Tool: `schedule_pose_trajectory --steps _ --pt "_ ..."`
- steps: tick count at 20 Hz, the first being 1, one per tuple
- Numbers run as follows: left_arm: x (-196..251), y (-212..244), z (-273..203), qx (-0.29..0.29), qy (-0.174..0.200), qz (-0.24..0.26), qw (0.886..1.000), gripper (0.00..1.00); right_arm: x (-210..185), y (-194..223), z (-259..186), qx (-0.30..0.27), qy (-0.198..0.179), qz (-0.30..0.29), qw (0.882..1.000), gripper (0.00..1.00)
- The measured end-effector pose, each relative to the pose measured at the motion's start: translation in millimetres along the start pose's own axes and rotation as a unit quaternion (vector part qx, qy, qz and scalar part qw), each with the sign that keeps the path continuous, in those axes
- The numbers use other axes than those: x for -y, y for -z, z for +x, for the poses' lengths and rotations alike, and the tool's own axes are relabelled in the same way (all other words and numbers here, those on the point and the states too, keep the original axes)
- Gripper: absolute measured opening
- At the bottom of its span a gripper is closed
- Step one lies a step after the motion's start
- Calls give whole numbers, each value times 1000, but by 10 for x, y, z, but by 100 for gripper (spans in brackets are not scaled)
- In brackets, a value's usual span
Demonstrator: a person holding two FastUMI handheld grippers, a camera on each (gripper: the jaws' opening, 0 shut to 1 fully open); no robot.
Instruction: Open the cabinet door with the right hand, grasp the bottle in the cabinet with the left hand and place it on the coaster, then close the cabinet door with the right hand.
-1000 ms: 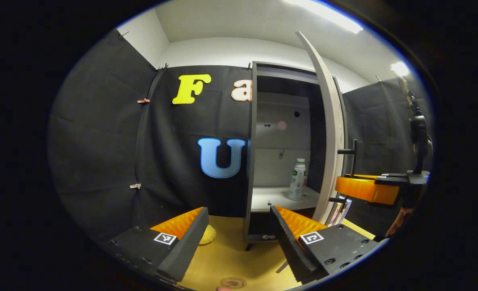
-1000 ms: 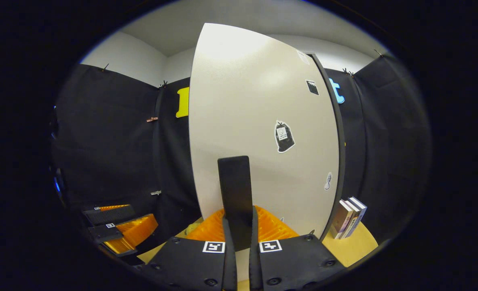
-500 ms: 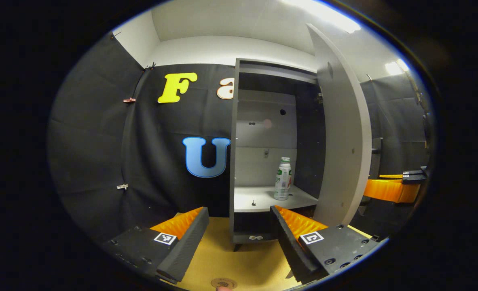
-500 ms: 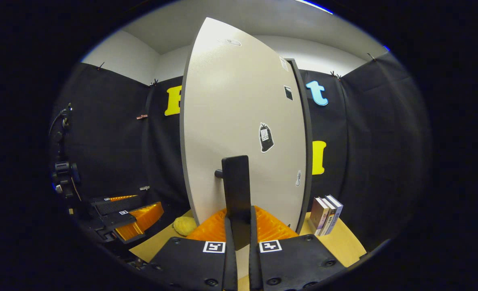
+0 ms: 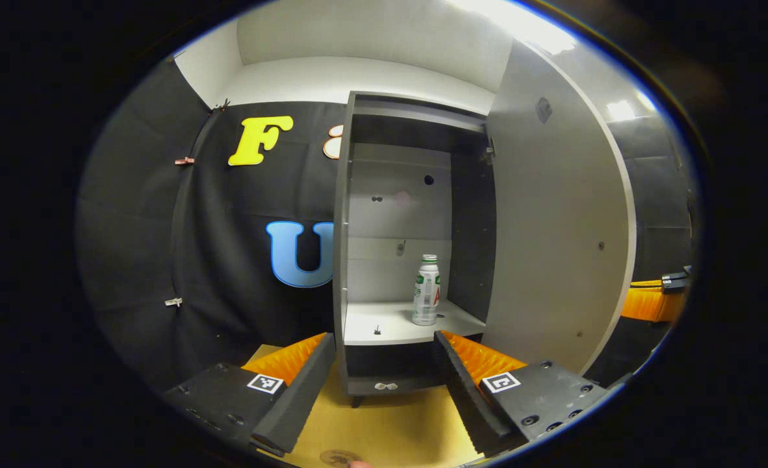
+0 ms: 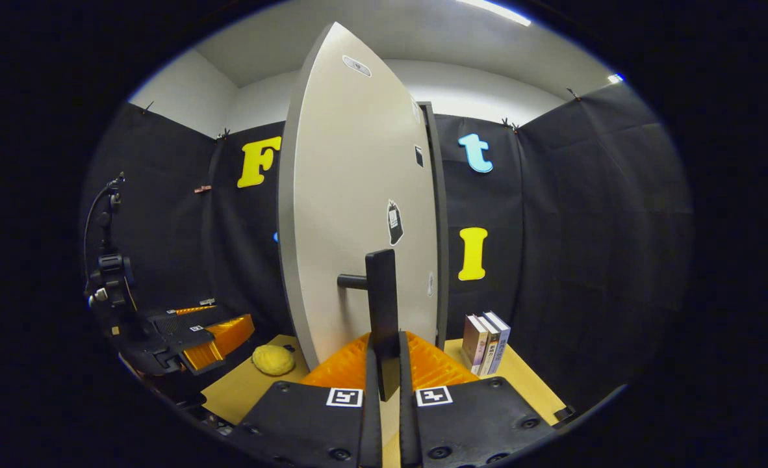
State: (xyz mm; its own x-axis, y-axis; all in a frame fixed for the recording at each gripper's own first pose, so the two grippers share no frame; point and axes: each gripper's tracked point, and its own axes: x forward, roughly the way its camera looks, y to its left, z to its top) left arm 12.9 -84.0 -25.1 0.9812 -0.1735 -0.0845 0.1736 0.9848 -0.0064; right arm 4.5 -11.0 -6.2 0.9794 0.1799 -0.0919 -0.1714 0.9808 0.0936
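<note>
Clamping the black bar handle (image 6: 384, 305), the right tool (image 6: 384, 380) held the pale grey cabinet door (image 6: 358, 214) wide; next, seemingly, the left tool (image 5: 381, 383), fingers apart, should reach the white plastic bottle (image 5: 426, 290).

Booth interior. Black cloth walls (image 6: 585, 214) hang below a white upper wall (image 5: 358, 75) and white ceiling (image 5: 384, 26), lit by a ceiling strip light (image 5: 527, 19). Beyond the fingers lies a yellowish wooden table (image 6: 241, 383); books (image 6: 485, 343) stand upright right of them, a yellow sponge-like lump (image 6: 273, 359) left.
</note>
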Motion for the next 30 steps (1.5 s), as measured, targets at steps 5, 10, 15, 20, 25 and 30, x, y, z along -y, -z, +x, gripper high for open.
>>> schedule_pose_trajectory --steps 5,10,15,20,25,30 --pt "226 -8 173 0 10 4 1000 95 226 -77 -56 3 6 -10 1000 15" --pt "503 -35 480 2 25 7 1000 95 413 -111 -103 1 0 -8 1000 15" --pt "752 -33 783 -4 34 13 999 95 603 -171 -128 4 6 3 1000 15" --pt "863 -41 1045 -1 26 27 999 95 770 -221 -91 12 30 2 999 9" --pt "986 -50 1272 0 25 32 999 95 896 -285 -149 22 28 31 999 8" --pt "1146 -113 1592 8 34 34 999 94 955 -294 -249 20 26 23 999 9"
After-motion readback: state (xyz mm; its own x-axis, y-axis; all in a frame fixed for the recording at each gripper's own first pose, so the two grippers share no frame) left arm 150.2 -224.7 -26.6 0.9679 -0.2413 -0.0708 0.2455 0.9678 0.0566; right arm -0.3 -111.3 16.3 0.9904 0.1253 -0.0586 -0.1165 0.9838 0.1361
